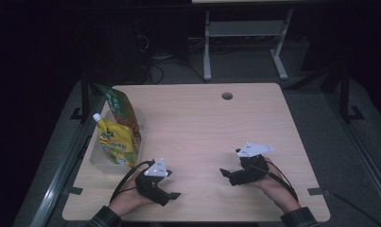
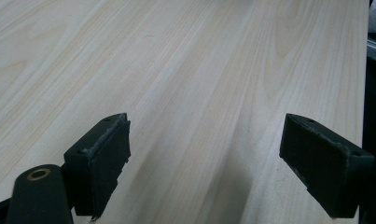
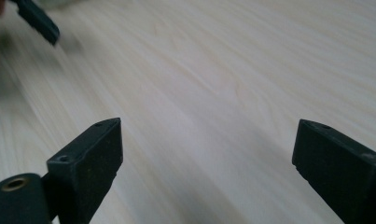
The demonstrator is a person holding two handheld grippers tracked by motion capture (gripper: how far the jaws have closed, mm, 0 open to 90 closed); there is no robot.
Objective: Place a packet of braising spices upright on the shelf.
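Pale wood table [image 1: 202,123] lies under both: left gripper [image 1: 175,195] and right gripper [image 1: 224,171] gape wide (nothing held), a yellow pouch [image 1: 114,144] beyond the left one.

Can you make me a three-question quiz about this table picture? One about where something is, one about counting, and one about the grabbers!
1. Where does the clear plastic bin sit on the light wooden table?
A. left edge
B. right edge
C. middle

2. How many pouches stand in the bin?
A. one
B. two
C. four

3. How are the jaws of the left hand-held gripper?
A. shut on a pouch
C. shut tight on nothing
B. wide open

Answers: 1 A, the bin lies at the table's left side. 2 B, a yellow spouted pouch and a green and orange pouch. 3 B, bare table shows between its jaws; the right hand-held gripper is open too.
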